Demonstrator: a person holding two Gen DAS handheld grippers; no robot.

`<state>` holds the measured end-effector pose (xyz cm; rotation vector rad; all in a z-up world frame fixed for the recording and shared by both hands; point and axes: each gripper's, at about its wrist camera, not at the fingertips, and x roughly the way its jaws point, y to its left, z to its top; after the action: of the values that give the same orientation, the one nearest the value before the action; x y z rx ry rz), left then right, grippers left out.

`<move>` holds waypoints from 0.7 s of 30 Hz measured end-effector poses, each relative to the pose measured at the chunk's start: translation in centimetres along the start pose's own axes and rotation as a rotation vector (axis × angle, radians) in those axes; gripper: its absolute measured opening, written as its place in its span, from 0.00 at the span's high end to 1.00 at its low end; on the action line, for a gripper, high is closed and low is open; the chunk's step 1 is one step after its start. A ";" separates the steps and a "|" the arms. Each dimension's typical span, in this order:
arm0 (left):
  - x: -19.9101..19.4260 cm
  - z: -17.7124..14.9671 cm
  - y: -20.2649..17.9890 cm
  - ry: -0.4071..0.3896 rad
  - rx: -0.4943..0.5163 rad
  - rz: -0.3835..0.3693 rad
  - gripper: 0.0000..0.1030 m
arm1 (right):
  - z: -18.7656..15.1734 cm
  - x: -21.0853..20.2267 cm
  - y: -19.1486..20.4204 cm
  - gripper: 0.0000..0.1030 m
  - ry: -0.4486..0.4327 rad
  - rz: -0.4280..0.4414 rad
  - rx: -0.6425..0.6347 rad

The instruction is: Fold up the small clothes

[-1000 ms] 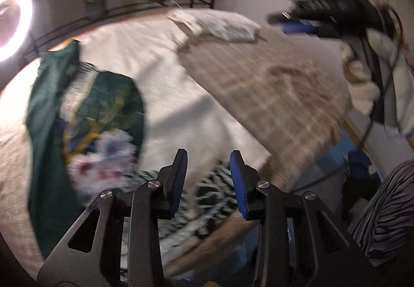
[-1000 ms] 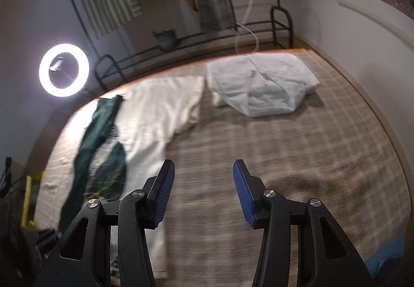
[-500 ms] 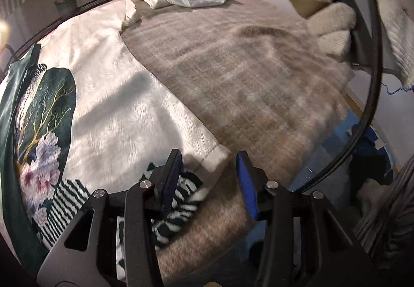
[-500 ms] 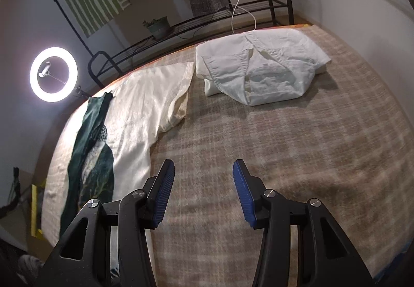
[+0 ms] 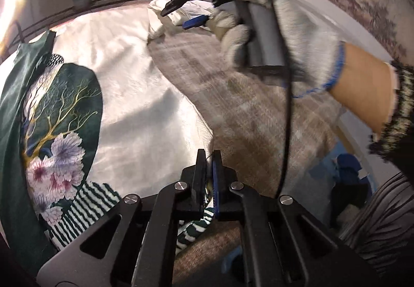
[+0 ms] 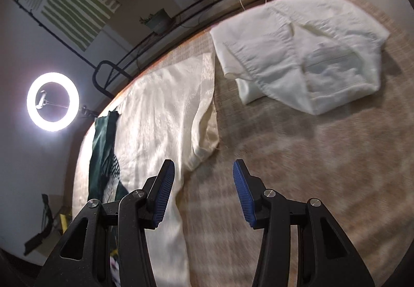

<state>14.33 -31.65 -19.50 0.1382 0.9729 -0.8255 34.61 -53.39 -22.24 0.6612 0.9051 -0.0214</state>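
My left gripper (image 5: 209, 157) fingers, just closing, pinch the thin, slippery cream garment (image 5: 124, 95) at its near corner; right gripper (image 6: 203, 178) fingers gape empty.

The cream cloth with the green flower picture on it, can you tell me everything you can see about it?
The cream cloth looks silky and shiny, spread mostly flat on the checked bedcover. One side has a dark green panel with gold branches, purple-pink flowers and a zebra-striped patch. Its far edge is rumpled and folded over near the white folded garment. The left gripper has just closed on its near corner. The right gripper hovers open above its edge.
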 end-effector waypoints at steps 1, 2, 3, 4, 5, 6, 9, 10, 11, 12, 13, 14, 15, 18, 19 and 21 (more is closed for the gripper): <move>-0.1 -0.1 0.2 0.000 -0.008 -0.002 0.98 | 0.2 0.6 0.1 0.56 0.005 -0.003 0.007; -0.2 -0.1 0.4 -0.002 -0.019 -0.004 0.98 | 0.5 1.3 0.2 0.56 0.010 -0.010 0.011; -0.4 -0.1 0.7 -0.005 -0.033 -0.007 0.98 | 0.9 2.0 0.4 0.56 0.014 -0.030 0.008; -0.5 -0.1 1.0 -0.009 -0.048 -0.016 0.98 | 1.2 2.6 0.6 0.56 0.017 -0.052 0.005; -0.7 -0.1 1.2 -0.013 -0.060 -0.023 0.98 | 1.5 3.3 0.7 0.56 0.018 -0.075 0.003; -0.9 -0.3 1.3 -0.017 -0.064 -0.024 0.98 | 1.7 3.9 0.7 0.56 0.022 -0.094 0.005; -0.8 -0.3 1.8 -0.022 -0.078 -0.024 0.98 | 2.2 5.0 0.9 0.62 0.008 -0.117 0.003; -1.0 -0.4 2.1 -0.024 -0.086 -0.025 0.98 | 2.4 5.3 1.1 0.80 0.010 -0.115 -0.002; -1.1 -0.6 2.3 -0.024 -0.098 -0.028 0.99 | 2.8 5.7 1.2 0.97 0.022 -0.107 0.003; -1.3 -0.7 2.7 -0.023 -0.114 -0.033 0.99 | 2.9 5.7 1.3 0.96 0.014 -0.103 0.009; -1.5 -0.9 3.0 -0.022 -0.130 -0.038 0.99 | 3.1 5.5 1.6 0.97 -0.004 -0.095 0.010; -1.5 -0.9 3.4 -0.022 -0.147 -0.044 0.99 | 3.2 5.5 2.1 0.97 -0.017 -0.085 0.002; -1.7 -0.9 3.6 -0.023 -0.155 -0.047 0.99 | 3.3 5.5 2.7 0.97 -0.021 -0.087 -0.010; -2.1 -1.2 4.9 -0.034 -0.183 -0.043 0.99 | 3.6 5.2 4.5 0.98 -0.047 -0.102 -0.054; -2.2 -1.2 5.2 -0.034 -0.195 -0.046 0.99 | 3.8 5.0 4.8 0.98 -0.055 -0.091 -0.047; -2.7 -1.3 6.0 -0.038 -0.229 -0.058 0.99 | 4.0 4.6 5.9 0.98 -0.064 -0.059 -0.041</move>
<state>16.68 -25.34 -19.63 -0.1025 1.0321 -0.7606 42.08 -49.70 -20.75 0.5926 0.8608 -0.0757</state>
